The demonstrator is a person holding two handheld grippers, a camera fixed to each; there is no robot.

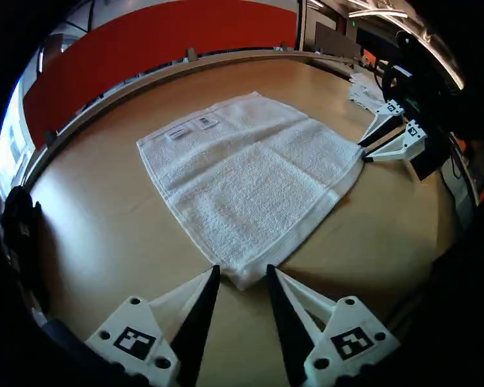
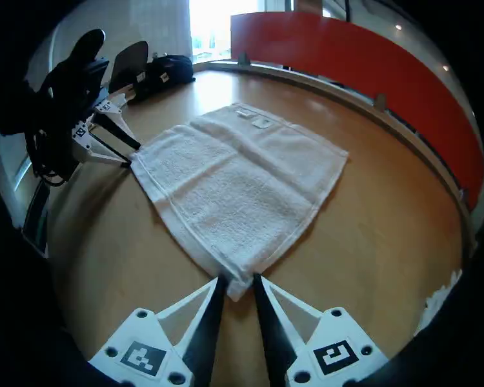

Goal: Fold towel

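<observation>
Fingers [image 1: 200, 309] of the left gripper [image 1: 242, 274] are apart, sitting either side of the nearest corner of the towel [image 1: 248, 174]. The corner pokes into the gap, but there's a bit of room on the left side, so nothing's pinched. The towel is white terry and lies spread out flat on the wooden table [image 1: 113, 213], one corner pointing at each gripper. A couple of small labels [image 1: 190, 128] sit near its far edge. In the same left gripper view the right gripper [image 1: 363, 152] is way over at the towel's right-hand corner, tips right at the hem. In the right gripper view its own fingers [image 2: 206, 322] are a lot closer together, and the corner of the towel [image 2: 242, 180] pretty much fills the slot between them at the right gripper [image 2: 239, 280]. Honestly can't tell if both sides are actually pressing on it or just hugging it. That view also shows the left gripper [image 2: 133, 157] at the towel's left corner, tips touching the edge. A red panel [image 2: 371, 58] runs along the far side of the table [image 2: 384, 213], and a black bag [image 2: 168, 68] sits near the bright window end.
</observation>
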